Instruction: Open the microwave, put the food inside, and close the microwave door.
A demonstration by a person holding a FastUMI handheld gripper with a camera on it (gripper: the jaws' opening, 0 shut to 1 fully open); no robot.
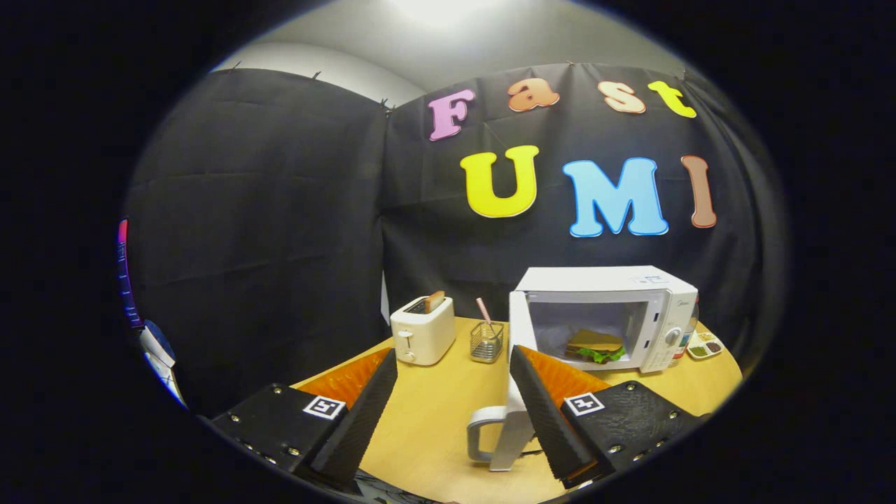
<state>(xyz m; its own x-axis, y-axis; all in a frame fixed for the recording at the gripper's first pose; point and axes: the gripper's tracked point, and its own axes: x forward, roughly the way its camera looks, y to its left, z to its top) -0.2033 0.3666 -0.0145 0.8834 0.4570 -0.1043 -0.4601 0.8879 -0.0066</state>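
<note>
Sandwich (595,346) already inside microwave (633,294), centre right; stiff hinged door (516,392) swings lightly, push near handle (481,434); gripper (451,402) wide, empty.

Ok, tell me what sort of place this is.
Likely a staged kitchen corner in a recording booth: a wooden table against black cloth carries a microwave with its door open and a sandwich inside, plus a toaster. The gripper is open, its fingers empty, the door's handle between them.
</note>
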